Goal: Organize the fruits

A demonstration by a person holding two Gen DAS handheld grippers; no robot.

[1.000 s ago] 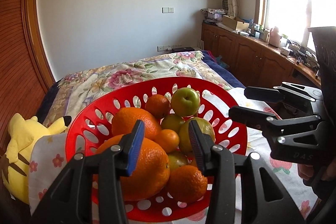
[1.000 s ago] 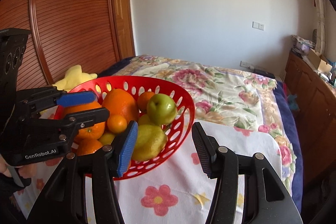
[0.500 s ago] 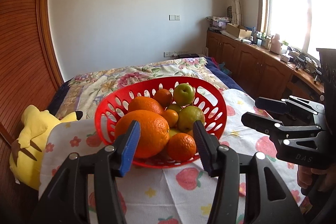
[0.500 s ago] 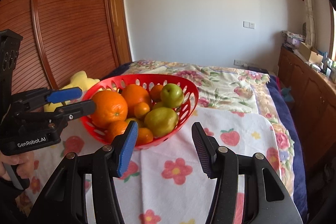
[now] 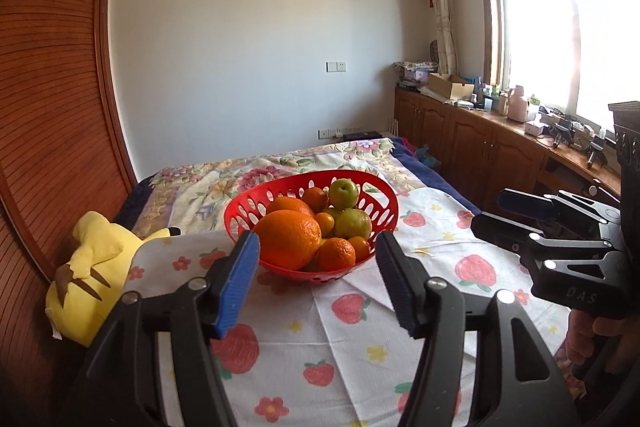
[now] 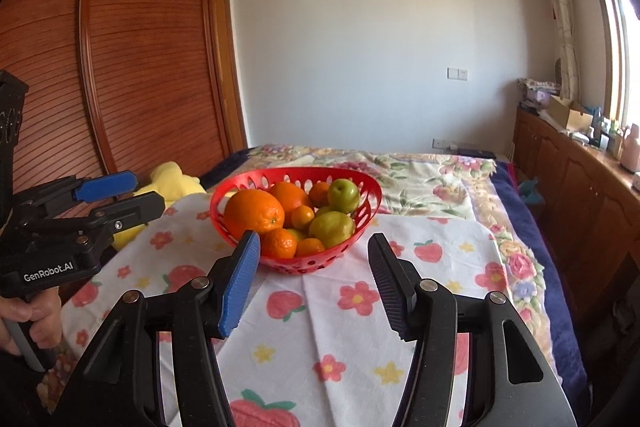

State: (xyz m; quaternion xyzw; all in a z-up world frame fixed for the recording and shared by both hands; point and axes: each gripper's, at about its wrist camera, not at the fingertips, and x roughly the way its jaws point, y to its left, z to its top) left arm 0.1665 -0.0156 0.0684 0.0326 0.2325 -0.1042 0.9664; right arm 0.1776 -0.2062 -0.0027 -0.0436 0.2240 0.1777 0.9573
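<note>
A red slotted basket [image 5: 384, 205] [image 6: 368, 187] stands on the white fruit-print cloth [image 5: 360, 327] [image 6: 332, 327], piled with fruit. A large orange [image 5: 288, 239] [image 6: 254, 213] lies at its near left, a green apple [image 5: 343, 193] [image 6: 343, 195] on top at the back, small tangerines [image 5: 337, 254] [image 6: 279, 243] in front. My left gripper [image 5: 316, 275] hangs short of the basket, its jaws opening with nothing between them. My right gripper [image 6: 314, 275] also hangs back from the basket, jaws opening and empty. Each gripper shows at the edge of the other's view, the left gripper [image 6: 120, 195] and the right gripper [image 5: 500, 213].
A yellow plush toy [image 5: 92, 267] [image 6: 172, 183] lies at the cloth's left edge beside the wooden wardrobe [image 6: 120, 67]. A floral bedspread [image 6: 420, 171] stretches behind the basket. A wooden cabinet [image 5: 480, 147] with clutter runs along the right under the window.
Both grippers pulled back and up from the basket, which now looks smaller and farther. Both sets of jaws spread wider, the left more. The fruit stayed in the basket.
</note>
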